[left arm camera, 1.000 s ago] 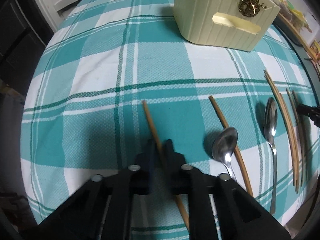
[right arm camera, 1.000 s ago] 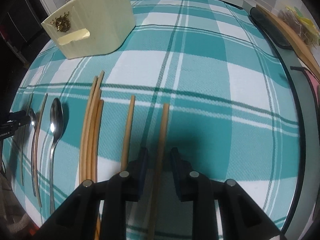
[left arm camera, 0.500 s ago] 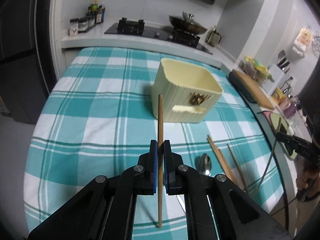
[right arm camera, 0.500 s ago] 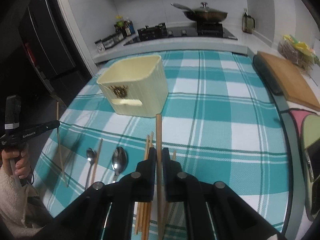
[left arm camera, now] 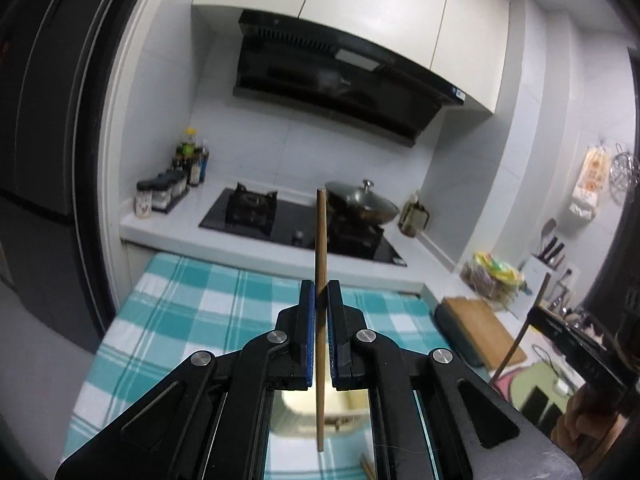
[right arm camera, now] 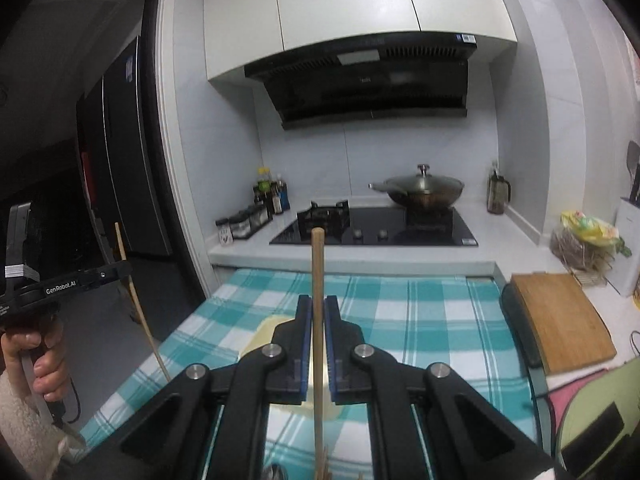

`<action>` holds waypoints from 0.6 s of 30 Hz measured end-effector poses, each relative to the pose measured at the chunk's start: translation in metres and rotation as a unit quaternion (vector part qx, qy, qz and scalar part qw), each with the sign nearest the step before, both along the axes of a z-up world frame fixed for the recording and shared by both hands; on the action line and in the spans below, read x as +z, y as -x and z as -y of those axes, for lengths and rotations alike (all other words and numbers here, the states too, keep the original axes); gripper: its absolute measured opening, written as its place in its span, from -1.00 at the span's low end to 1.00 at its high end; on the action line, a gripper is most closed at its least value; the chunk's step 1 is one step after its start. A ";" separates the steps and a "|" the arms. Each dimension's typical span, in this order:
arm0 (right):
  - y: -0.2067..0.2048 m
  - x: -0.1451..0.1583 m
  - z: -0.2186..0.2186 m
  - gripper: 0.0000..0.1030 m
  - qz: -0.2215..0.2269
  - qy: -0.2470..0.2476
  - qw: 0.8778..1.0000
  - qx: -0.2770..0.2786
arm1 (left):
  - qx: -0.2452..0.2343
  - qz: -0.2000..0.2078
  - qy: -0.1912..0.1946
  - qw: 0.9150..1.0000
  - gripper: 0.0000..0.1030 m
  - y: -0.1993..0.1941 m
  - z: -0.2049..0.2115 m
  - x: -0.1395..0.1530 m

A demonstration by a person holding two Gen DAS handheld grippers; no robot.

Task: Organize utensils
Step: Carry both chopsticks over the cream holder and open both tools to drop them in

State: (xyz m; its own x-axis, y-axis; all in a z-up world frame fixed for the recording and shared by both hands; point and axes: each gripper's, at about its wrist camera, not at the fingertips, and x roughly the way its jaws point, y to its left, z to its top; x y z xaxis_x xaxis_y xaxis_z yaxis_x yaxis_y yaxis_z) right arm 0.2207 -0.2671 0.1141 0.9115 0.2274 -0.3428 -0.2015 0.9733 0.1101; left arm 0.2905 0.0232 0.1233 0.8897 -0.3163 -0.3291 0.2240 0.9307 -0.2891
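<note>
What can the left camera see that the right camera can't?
Only the left wrist view shows the right gripper from outside, holding its chopstick. Only the right wrist view shows the left gripper, its chopstick and the hand gripping it. Both show a chopstick upright between shut fingers, the wok on the stove, the checked tablecloth, the cutting board and the cream holder.

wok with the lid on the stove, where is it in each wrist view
Left wrist view: wok sits just right of centre, beside the held chopstick.
Right wrist view: wok sits right of centre, on the hob.
Shared landmark: black range hood above it.
</note>
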 end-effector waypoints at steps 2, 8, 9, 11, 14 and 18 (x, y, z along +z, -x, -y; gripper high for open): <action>-0.025 0.008 -0.008 -0.88 0.026 -0.008 1.000 0.000 | 0.017 0.018 -0.005 1.000 -0.93 -0.026 0.017 0.003; -0.095 -0.016 -0.029 -0.87 0.045 -0.021 0.999 -0.002 | 0.015 -0.032 -0.026 0.999 -0.93 -0.094 0.057 -0.048; -0.107 -0.026 -0.033 -0.87 0.034 -0.015 0.999 -0.001 | 0.011 -0.051 -0.028 0.998 -0.93 -0.103 0.060 -0.061; -0.129 -0.050 -0.039 -0.87 -0.006 -0.004 1.000 0.003 | -0.001 -0.096 -0.034 0.995 -0.93 -0.119 0.066 -0.090; -0.157 -0.087 -0.039 -0.87 -0.086 -0.020 0.996 0.011 | -0.014 -0.150 -0.048 0.987 -0.93 -0.133 0.073 -0.127; -0.177 -0.124 -0.035 -0.87 -0.163 -0.036 0.986 0.010 | -0.028 -0.201 -0.064 0.977 -0.91 -0.140 0.081 -0.161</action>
